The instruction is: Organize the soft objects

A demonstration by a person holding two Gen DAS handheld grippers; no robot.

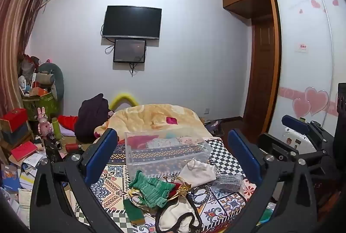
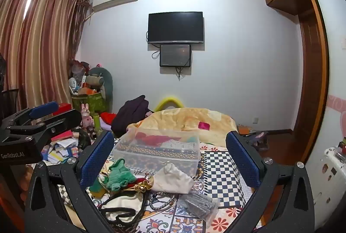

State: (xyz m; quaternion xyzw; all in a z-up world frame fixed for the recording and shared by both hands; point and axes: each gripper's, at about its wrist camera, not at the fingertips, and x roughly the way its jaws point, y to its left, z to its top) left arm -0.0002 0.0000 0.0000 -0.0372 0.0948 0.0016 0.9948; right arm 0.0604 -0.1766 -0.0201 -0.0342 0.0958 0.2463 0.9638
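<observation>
Your left gripper [image 1: 173, 153] and right gripper [image 2: 170, 159] both hover above the bed with fingers spread wide, holding nothing. The soft objects lie heaped on the patterned bedspread [image 2: 225, 166] just in front of the clear plastic box [image 2: 160, 150]: a green knitted piece [image 2: 119, 175], a white cloth pouch [image 2: 173, 179] and a cream item with black trim [image 2: 123, 209]. Red fabric already sits inside the box.
</observation>
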